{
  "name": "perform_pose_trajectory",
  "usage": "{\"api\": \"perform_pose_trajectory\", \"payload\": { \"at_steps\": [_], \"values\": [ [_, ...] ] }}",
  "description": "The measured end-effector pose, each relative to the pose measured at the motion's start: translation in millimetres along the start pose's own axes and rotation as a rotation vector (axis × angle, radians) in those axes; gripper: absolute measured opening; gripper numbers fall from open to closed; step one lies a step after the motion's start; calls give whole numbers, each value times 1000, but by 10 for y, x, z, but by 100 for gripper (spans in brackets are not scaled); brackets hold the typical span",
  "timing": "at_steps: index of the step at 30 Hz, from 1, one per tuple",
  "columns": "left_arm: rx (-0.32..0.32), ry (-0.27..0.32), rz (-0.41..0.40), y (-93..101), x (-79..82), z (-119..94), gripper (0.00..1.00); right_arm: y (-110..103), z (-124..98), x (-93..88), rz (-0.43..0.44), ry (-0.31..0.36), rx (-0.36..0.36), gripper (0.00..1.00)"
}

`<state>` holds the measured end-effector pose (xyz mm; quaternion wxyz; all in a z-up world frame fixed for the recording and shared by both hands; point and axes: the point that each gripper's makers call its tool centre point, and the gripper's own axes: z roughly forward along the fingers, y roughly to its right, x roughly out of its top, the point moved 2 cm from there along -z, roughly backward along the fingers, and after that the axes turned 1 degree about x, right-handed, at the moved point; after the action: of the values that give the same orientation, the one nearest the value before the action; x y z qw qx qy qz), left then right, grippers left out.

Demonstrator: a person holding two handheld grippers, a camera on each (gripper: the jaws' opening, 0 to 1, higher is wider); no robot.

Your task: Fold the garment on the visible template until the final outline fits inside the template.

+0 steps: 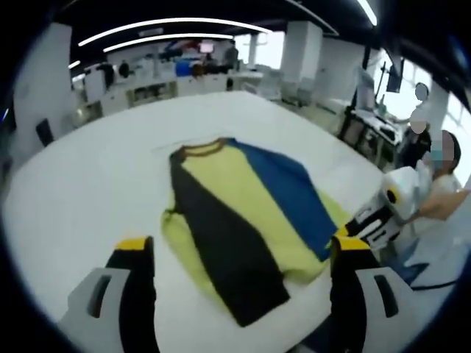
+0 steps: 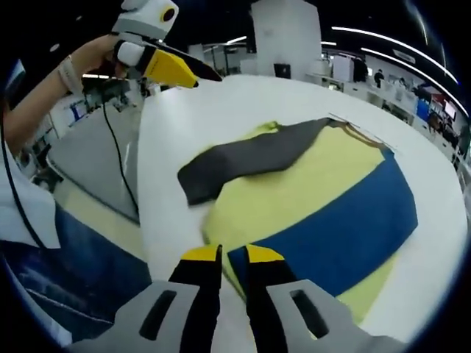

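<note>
The garment (image 1: 246,220) lies mid-counter (image 1: 96,191), both sleeves already folded across its body; the lengthwise folds seem left. The left gripper (image 1: 239,283) hovers spread before its hem; the right gripper (image 2: 233,259) pinches its blue sleeve edge.
</note>
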<state>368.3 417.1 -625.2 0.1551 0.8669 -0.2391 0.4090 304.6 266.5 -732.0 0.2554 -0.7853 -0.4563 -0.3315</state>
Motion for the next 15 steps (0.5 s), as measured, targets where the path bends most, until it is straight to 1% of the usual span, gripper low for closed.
{"api": "perform_pose_trajectory", "payload": {
  "at_steps": [3, 6, 12, 15],
  "values": [
    [3, -4, -8, -22, -10, -10, 94, -23, 36, -67, -7, -28, 6, 13],
    [-3, -10, -9, -31, -10, -6, 94, -32, 67, -101, -4, -39, 9, 13],
    [-22, -26, -12, -37, -43, 26, 92, -13, 118, -100, -4, -51, -2, 12],
    [-30, -29, -12, -48, -47, 37, 91, -15, 144, -116, -21, -74, -1, 13]
  ]
}}
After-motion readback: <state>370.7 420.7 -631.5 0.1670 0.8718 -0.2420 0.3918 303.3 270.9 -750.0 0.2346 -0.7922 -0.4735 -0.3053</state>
